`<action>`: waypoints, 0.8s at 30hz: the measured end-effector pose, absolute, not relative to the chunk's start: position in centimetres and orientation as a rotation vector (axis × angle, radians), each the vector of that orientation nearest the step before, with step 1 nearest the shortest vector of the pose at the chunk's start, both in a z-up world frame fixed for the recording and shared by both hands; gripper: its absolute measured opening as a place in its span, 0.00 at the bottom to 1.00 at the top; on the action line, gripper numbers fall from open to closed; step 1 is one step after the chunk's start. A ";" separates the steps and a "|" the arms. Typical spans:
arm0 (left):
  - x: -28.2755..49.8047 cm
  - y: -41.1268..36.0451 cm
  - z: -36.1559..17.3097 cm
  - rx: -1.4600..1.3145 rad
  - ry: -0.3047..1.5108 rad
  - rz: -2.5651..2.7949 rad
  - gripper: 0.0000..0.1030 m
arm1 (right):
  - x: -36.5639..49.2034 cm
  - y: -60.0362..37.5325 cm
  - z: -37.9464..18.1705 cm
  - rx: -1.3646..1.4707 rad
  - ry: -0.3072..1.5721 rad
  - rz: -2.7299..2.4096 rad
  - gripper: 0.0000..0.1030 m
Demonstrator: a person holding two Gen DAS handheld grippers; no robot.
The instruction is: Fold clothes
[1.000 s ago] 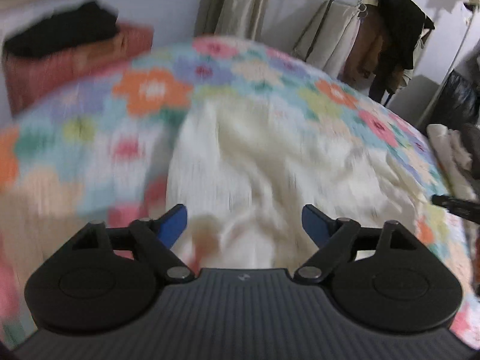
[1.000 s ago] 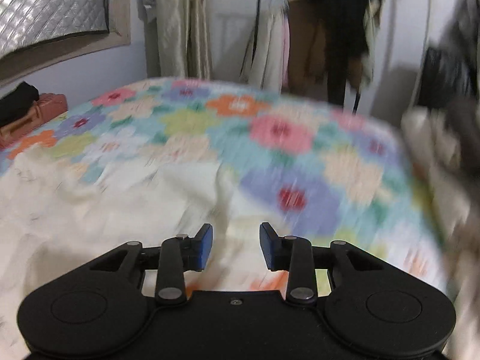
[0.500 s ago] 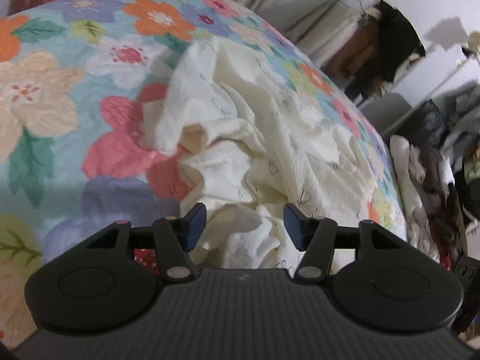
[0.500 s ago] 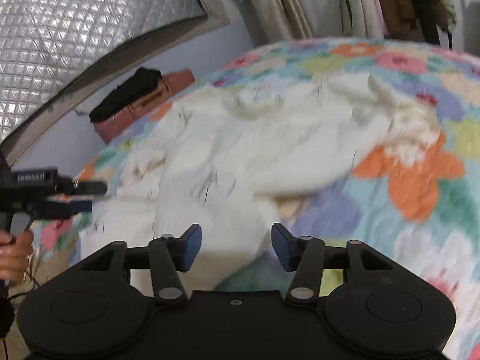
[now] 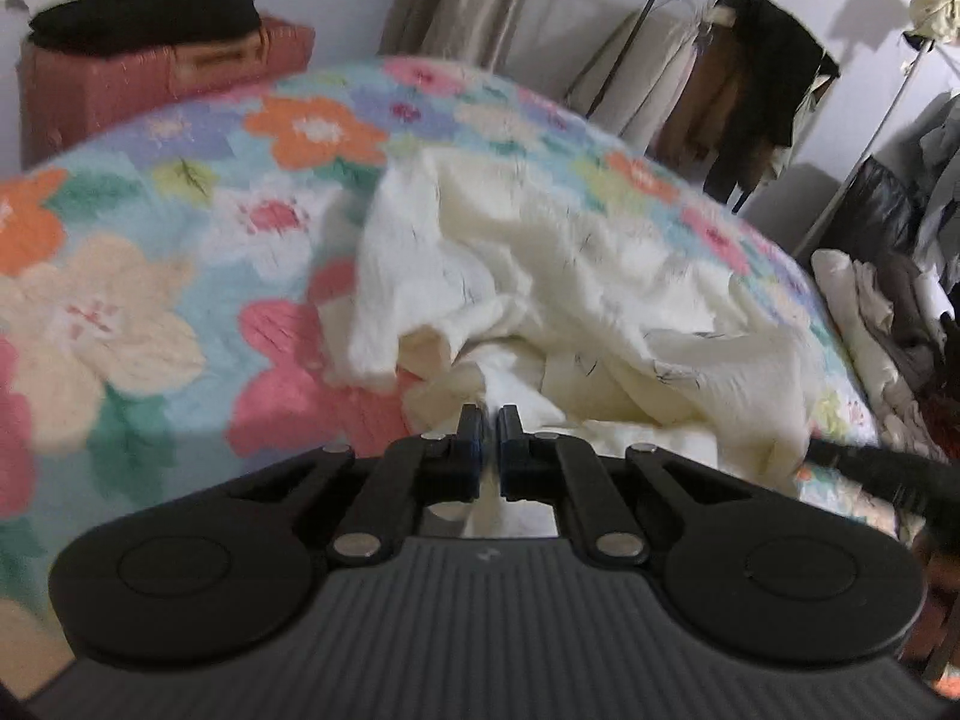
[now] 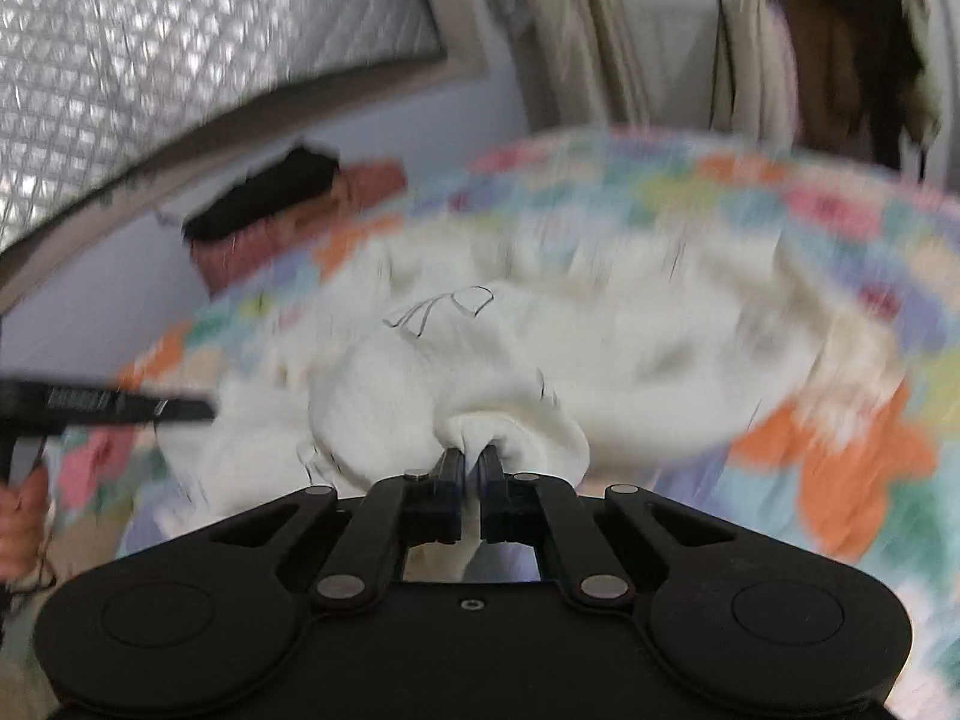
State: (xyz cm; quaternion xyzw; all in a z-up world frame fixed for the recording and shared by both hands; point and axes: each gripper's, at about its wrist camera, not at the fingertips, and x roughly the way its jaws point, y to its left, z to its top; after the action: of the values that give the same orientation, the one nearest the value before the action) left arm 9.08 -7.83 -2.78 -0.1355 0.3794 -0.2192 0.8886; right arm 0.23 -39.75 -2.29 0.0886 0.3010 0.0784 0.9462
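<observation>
Two pinch points secure the crumpled cream cotton garment point(image 5: 576, 276) on the floral-quilted bed point(image 5: 150, 300): left hand-held gripper point(image 5: 489, 420) and right hand-held gripper point(image 6: 472, 461) have just closed on separate folds, presumably for spreading.

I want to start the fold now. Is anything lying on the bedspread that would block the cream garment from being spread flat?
Nothing visible does. Both the left gripper and right gripper are shut on the cream garment, and the floral bedspread around it shows only fabric.
</observation>
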 end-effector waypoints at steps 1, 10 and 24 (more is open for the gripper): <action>8.9 -7.7 -2.6 -0.296 0.798 -0.471 0.05 | -0.1 -40.0 -1.2 0.176 0.587 0.147 0.04; 7.2 -11.2 -2.4 -0.297 0.846 -0.677 0.36 | -0.8 -41.3 2.9 0.175 0.542 0.119 0.01; 8.7 -15.5 -8.7 -0.281 1.050 -0.734 0.40 | -0.4 -40.4 -7.9 0.212 0.837 0.117 0.62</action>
State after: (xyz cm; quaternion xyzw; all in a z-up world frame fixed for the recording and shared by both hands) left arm 8.67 -15.49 -8.66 -0.1308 0.4881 -0.3412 0.7926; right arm -0.39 -40.37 -7.95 0.1029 0.4053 0.0564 0.9066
